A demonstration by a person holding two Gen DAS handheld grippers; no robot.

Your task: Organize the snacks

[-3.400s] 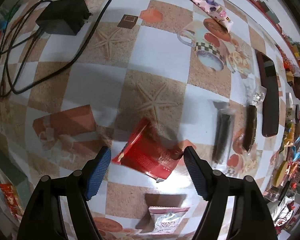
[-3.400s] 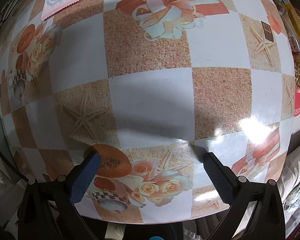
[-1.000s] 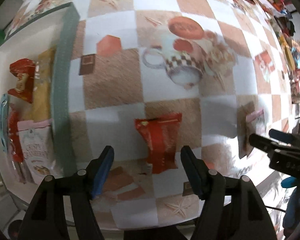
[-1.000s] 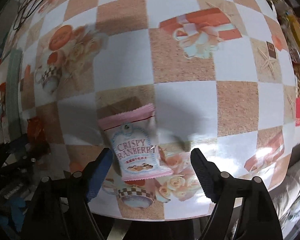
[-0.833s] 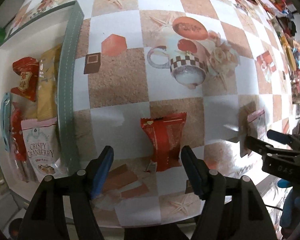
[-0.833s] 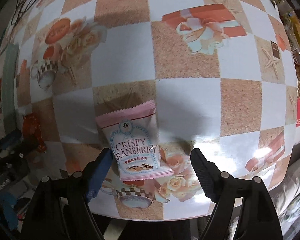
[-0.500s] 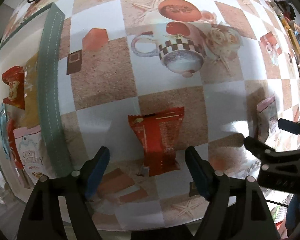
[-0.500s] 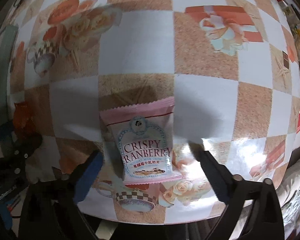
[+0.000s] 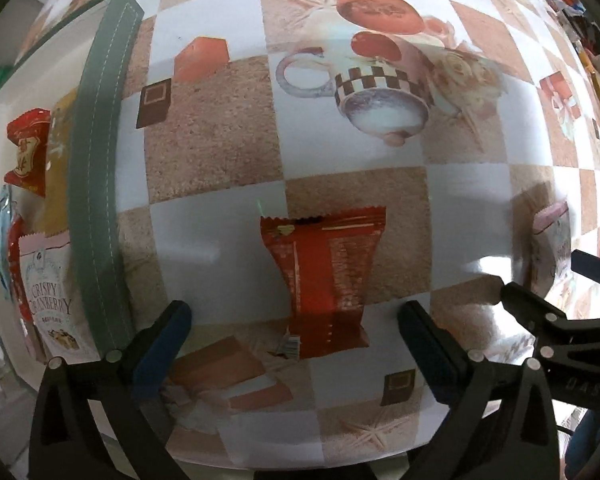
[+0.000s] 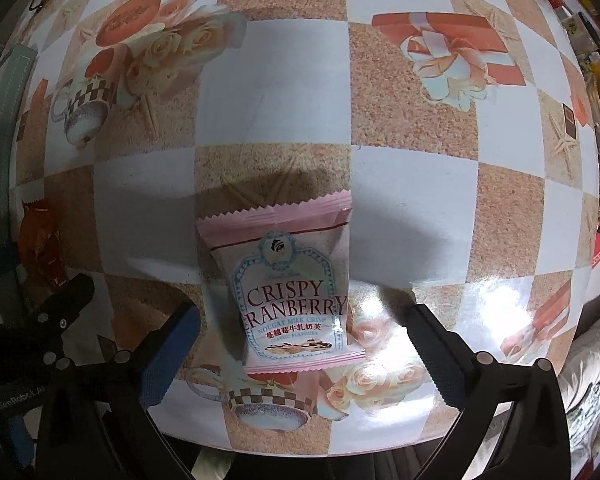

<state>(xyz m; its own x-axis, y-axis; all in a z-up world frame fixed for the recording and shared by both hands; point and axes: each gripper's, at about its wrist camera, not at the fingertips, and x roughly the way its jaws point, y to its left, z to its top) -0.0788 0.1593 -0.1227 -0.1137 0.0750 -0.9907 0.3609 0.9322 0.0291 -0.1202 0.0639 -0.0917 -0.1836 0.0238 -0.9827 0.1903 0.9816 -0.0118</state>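
A crinkly red foil snack packet (image 9: 326,280) lies flat on the checkered glossy tablecloth (image 9: 216,132) between the left gripper (image 9: 296,330), whose jaws are opening, untouched. A pink "Crispy Cranberry" pouch (image 10: 290,288) lies likewise between the wide-spread, empty right gripper (image 10: 300,340). A green-rimmed white tray (image 9: 96,168) of snacks sits left of the left gripper.
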